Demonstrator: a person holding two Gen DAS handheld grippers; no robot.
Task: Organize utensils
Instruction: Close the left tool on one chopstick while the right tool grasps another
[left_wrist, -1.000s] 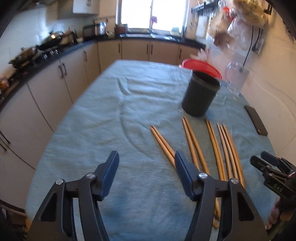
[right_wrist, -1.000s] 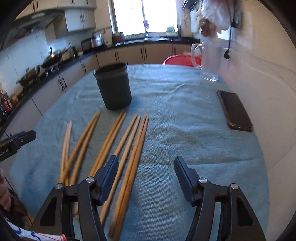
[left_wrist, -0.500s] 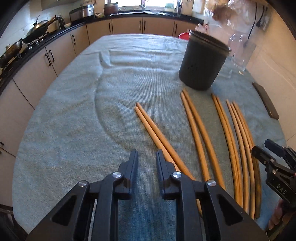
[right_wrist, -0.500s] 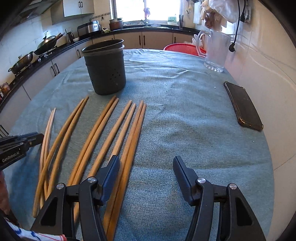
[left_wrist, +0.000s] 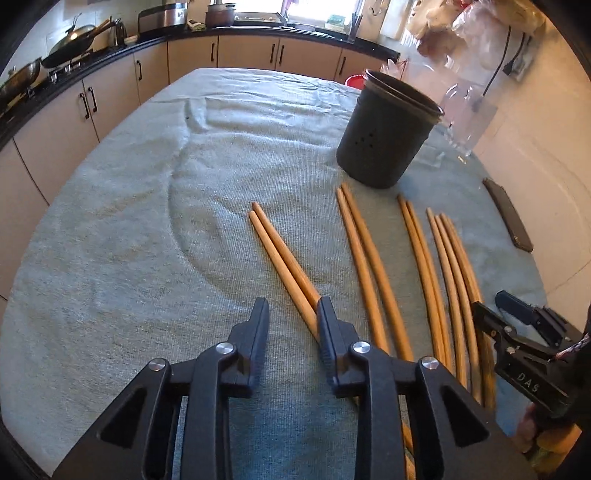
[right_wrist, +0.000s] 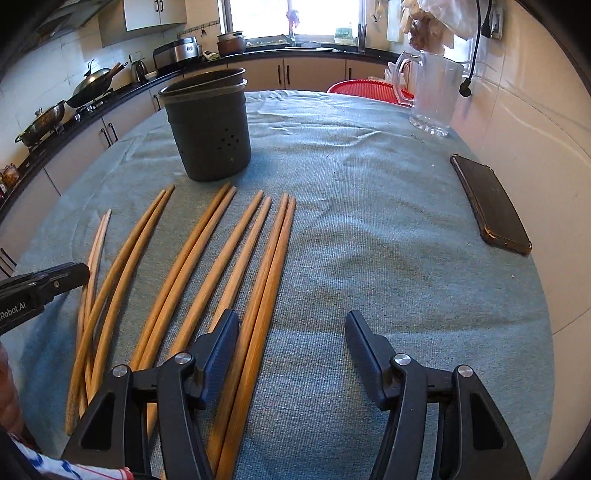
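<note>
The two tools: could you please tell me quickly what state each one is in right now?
Left tool: nearly closed but empty, jaws just reopened slightly; leftmost chopsticks beside its right finger.
Right tool: open, empty.

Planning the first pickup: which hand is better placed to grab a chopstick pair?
Right: the right tongs stand open around the rightmost pair. The left tongs sit narrowed beside the leftmost pair.

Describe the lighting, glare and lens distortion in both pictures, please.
Left wrist view: fisheye bends the chopsticks outward, and the window is overexposed. Right wrist view: sunlight glares on the wall, dark corners frame the image, and the holder stays sharp.
</note>
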